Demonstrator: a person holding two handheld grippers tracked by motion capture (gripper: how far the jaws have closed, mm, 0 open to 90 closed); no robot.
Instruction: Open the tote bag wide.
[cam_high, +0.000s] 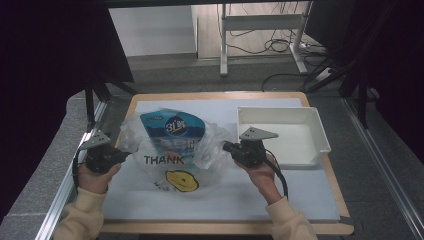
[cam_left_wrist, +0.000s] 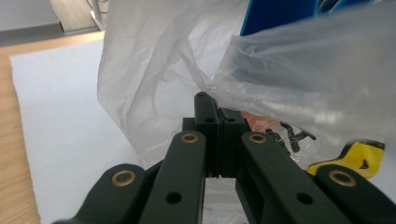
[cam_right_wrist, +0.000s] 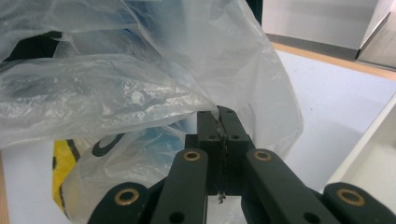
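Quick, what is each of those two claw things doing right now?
Left gripper: jaws closed on the plastic bag.
Right gripper: jaws closed on the same bag.

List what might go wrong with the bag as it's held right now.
Both grippers, left gripper and right gripper, are shut on thin edges of the plastic bag. The film may slip out or tear, since so little of it sits between the jaws. The blue package inside could tip or slide out if the mouth sags. The white tray stands close to the right gripper and might get knocked.
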